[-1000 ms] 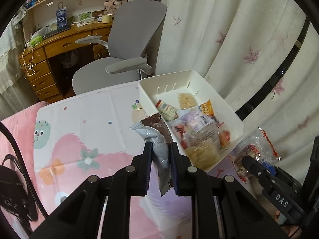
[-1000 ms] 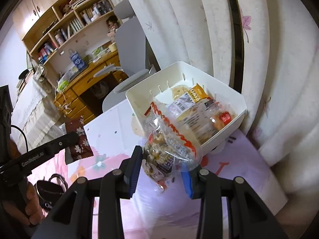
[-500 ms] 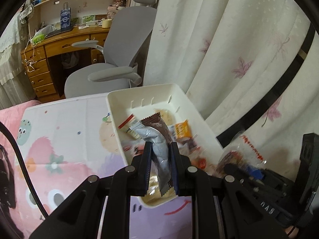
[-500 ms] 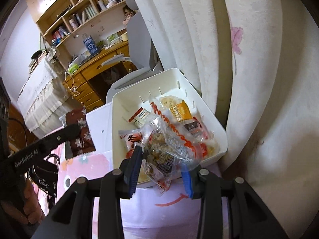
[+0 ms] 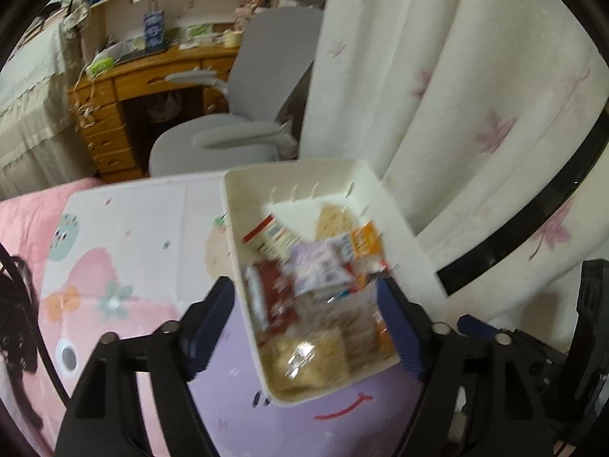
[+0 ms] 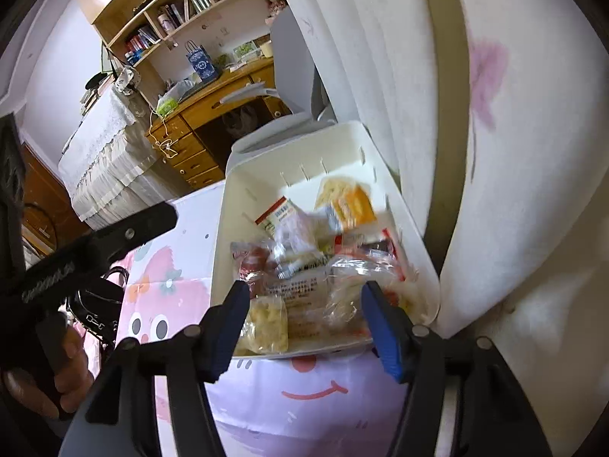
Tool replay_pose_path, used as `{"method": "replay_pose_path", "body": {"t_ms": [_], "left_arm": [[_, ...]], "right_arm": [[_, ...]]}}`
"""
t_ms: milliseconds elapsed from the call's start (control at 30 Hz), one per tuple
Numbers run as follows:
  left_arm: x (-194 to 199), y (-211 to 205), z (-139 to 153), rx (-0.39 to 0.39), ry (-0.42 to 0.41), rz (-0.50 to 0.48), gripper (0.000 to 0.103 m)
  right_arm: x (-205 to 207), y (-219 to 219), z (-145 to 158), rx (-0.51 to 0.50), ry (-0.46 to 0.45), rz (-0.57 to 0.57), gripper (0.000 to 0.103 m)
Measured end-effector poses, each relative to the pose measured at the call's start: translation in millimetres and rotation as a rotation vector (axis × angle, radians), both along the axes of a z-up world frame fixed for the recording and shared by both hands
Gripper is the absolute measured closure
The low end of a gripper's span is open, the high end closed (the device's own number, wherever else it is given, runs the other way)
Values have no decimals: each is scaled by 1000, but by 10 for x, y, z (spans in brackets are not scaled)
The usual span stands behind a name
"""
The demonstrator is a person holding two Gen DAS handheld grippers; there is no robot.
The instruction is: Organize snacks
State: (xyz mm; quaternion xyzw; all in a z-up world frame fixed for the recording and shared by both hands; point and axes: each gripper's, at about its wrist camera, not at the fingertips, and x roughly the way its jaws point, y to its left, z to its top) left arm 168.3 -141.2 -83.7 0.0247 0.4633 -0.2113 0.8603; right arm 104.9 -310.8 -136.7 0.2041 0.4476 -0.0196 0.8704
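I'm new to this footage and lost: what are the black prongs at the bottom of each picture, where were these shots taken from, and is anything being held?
No robot here: a person holds a hand-held tool in each hand, each with a camera looking along its two fingers. The prongs with blue pads are those fingers.

One picture comes from the left tool, the other from the right tool. The right view also shows the person's hand gripping the left tool.

Both look down on a white bin of snack packets sitting on a cartoon-print cloth, beside a curtain.

Both tools' jaws are opening over the bin; neither grips anything now. The packets lie loose inside.
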Motion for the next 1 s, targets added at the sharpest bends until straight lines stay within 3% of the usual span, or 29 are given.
{"method": "replay_pose_path", "body": {"t_ms": [333, 600, 833, 1000], "left_arm": [[-422, 869, -269, 31, 121, 92, 25], [-824, 1805, -400, 54, 166, 138, 25], [-1125, 2645, -253, 83, 128, 179, 19], [-1245, 2876, -41, 94, 129, 165, 13]], "right_arm": [[-153, 355, -378, 81, 165, -43, 31], [-396, 1024, -533, 42, 210, -56, 27], [-723, 1809, -574, -42, 219, 55, 16], [-982, 2154, -422, -55, 229, 148, 10]]}}
